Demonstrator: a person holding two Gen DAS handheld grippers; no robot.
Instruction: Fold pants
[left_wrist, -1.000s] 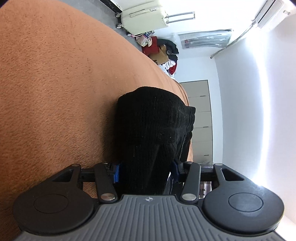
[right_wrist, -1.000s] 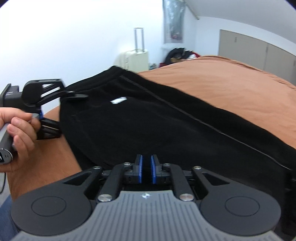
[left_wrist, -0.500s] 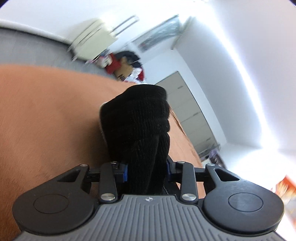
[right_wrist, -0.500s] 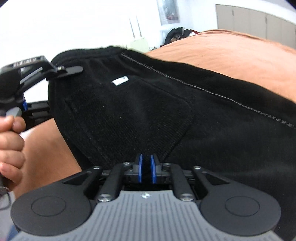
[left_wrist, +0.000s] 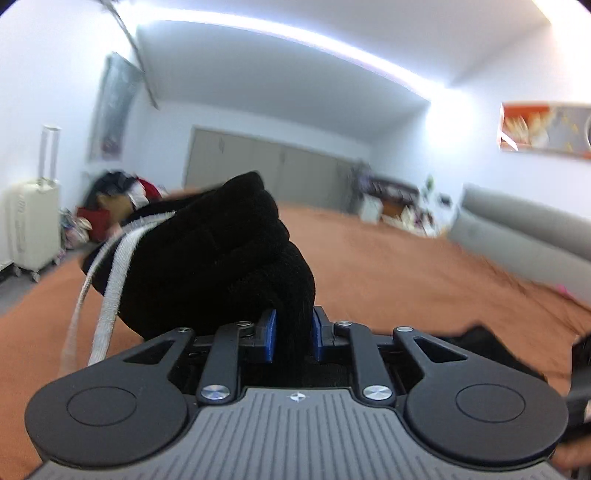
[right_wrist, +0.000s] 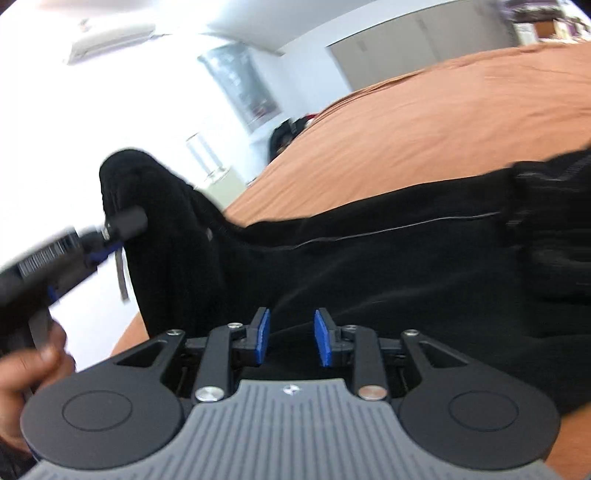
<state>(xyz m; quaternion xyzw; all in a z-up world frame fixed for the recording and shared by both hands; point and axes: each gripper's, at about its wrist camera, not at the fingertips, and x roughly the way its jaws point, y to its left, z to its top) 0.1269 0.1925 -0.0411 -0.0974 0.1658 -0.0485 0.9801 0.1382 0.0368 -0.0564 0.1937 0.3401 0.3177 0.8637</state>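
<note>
So the left gripper (left_wrist: 293, 334) is now clamping its fingers on the bunched waistband of the black knit pants (right_wrist: 369, 273), lifting it off the orange bed cover (right_wrist: 443, 122). Meanwhile the right gripper (right_wrist: 291, 338) is opening over the fabric, pads no longer pinching it, so the fold looks underway.

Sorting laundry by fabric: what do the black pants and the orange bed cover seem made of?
Black pants: thick, matte, ribbed knit, perhaps fleece or corduroy-like cotton; white woven drawstrings hang from them. Orange bed cover: soft, short-napped, matte, likely plush or fleece.
</note>
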